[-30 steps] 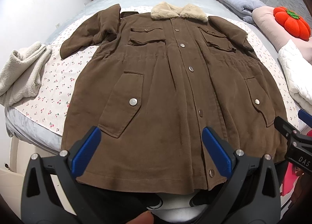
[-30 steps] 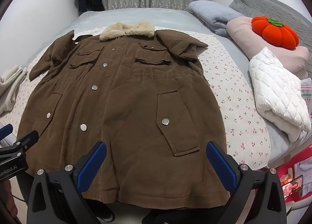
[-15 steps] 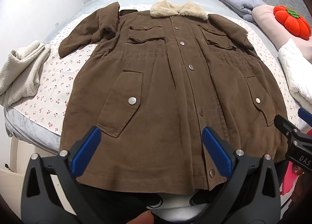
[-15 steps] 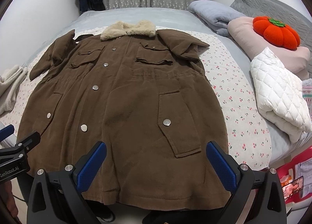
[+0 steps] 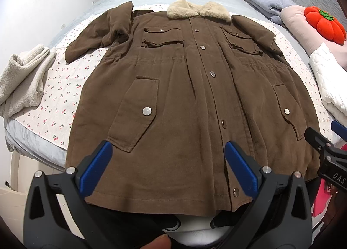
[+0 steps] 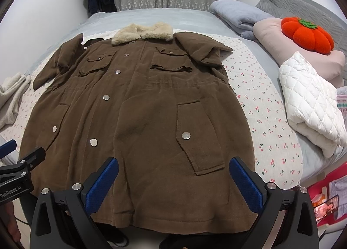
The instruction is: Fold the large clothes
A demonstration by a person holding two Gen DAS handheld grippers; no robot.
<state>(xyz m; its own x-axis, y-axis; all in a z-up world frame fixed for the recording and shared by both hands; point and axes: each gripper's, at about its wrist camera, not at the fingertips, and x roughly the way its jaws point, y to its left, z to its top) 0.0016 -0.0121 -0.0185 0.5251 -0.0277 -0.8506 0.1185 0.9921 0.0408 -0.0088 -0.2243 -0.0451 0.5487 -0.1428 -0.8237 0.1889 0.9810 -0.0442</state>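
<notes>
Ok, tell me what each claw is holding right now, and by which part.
Nothing is held. The left claw and the right claw both stand open above the hem of the brown coat, which lies flat on the bed.

The coat point(image 5: 184, 101) was matt brown cloth with a fleecy collar point(image 5: 198, 11) and shiny metal snaps point(image 5: 146, 111).
</notes>
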